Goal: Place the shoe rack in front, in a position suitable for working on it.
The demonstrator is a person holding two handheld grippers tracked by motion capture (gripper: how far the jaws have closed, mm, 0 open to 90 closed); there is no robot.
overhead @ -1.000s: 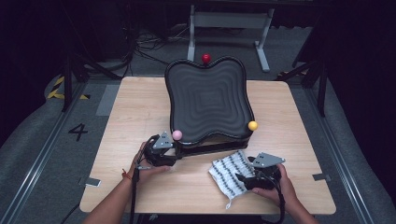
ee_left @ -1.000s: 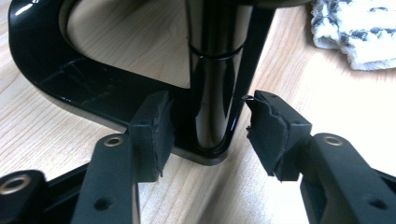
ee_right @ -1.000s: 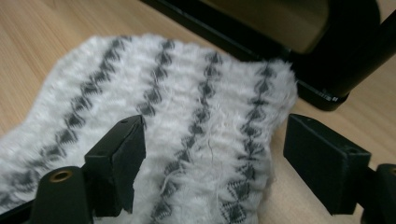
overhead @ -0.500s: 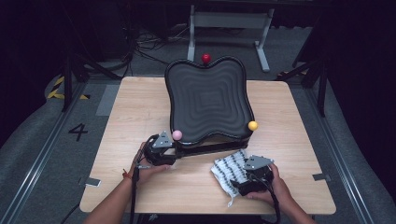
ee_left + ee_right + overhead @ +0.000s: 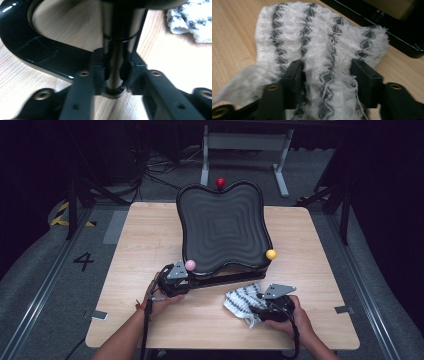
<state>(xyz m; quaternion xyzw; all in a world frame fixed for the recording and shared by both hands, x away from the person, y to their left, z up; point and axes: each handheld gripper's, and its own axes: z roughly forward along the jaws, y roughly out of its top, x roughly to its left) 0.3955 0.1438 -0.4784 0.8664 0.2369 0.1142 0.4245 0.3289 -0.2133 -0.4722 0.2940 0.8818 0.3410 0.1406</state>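
The left gripper [image 5: 113,75] has its 2 jaws clenched on a dark metal post [image 5: 117,52] that stands upright between them, at the near left corner of the black stand [image 5: 220,280]. The stand's curved glossy base [image 5: 37,52] lies on the wooden worktop [image 5: 145,235] just beyond and to the left of those jaws, and it carries a wavy black tray [image 5: 222,227] that is tilted up toward the person. A pink ball [image 5: 190,265] sits right beside the left gripper in the high view, a yellow ball [image 5: 271,254] at the tray's near right corner and a red ball [image 5: 220,182] at its far edge. The right gripper [image 5: 325,82] has just been closing its jaws, with a fuzzy white cloth patterned in grey diamonds [image 5: 317,47] bunched between them; the left jaw is sunk into the pile, while the right jaw appears not yet to press. The cloth spreads forward from those jaws on the worktop, near the stand's front edge [image 5: 397,32].
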